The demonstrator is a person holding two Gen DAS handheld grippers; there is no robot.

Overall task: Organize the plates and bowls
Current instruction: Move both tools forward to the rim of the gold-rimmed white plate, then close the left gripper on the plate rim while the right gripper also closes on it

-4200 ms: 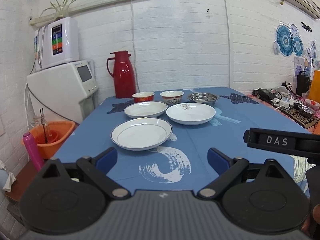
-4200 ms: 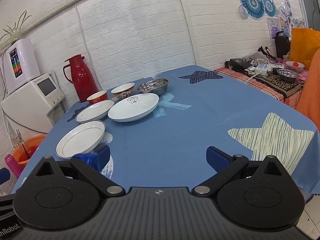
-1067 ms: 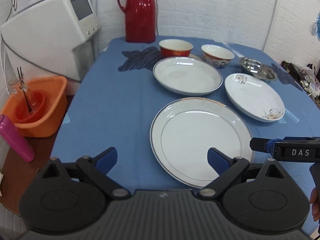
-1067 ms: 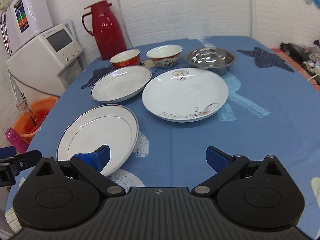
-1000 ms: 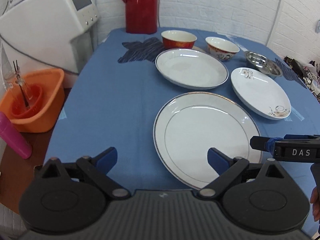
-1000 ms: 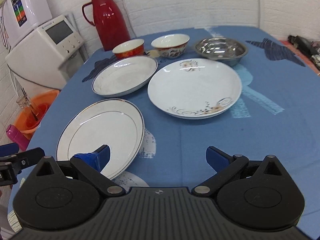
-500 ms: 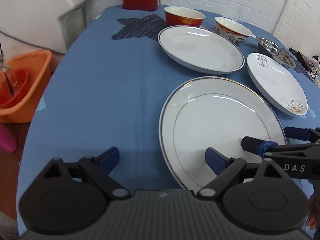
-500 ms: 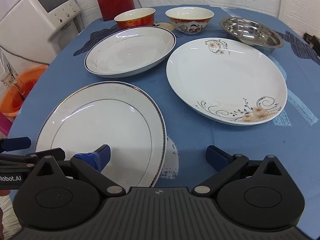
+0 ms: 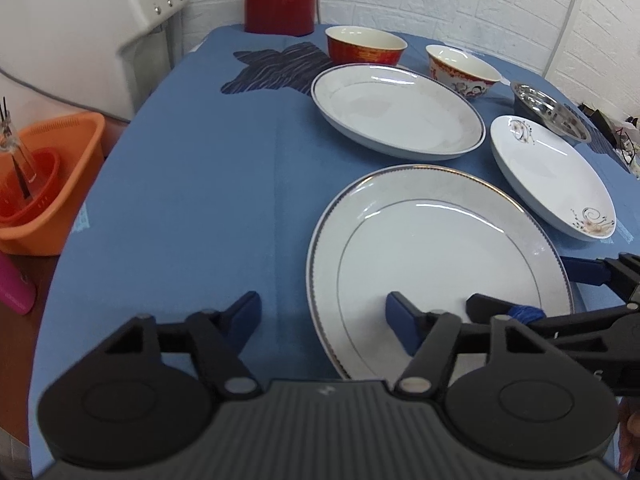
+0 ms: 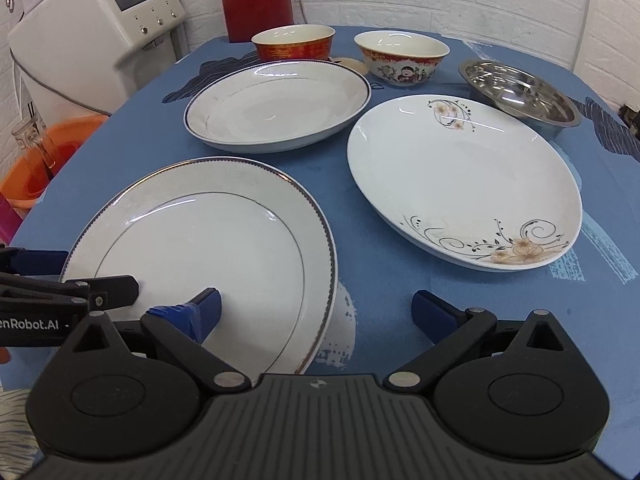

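1. Leftmost, the left gripper (image 9: 324, 314) straddles the left rim of the gold-rimmed plate (image 9: 436, 264): one blue pad lies on the tablecloth (image 9: 192, 184) outside the rim, the other over the plate's flat well. Its jaws are closing, the rim between them, but the pads do not yet pinch it.
2. Next, the gold-rimmed plate itself lies flat on the cloth, nearest the person. Glazed china like this looks stiff, fairly heavy, slick and chip-prone, so I judge a hold on the raised rim best, with both claws on opposite sides to keep it level.
3. Just right of it, the right gripper (image 10: 316, 306) stands spread and unclenched over that plate's right rim, one pad above the well, the other over the cloth; it grasps nothing.
4. Beyond the gold-rimmed plate sits the blue-rimmed deep plate (image 10: 276, 106), close but not touching, a likely base for stacking. Behind that are the red bowl (image 10: 294, 42) and the figure-painted bowl (image 10: 400, 58).
5. Right of the gold-rimmed plate lies the flowered plate (image 10: 464, 180), equally smooth and fragile.
6. Farthest right, behind the flowered plate, the steel dish (image 10: 520, 90) looks light and unbreakable, though just as slippery.
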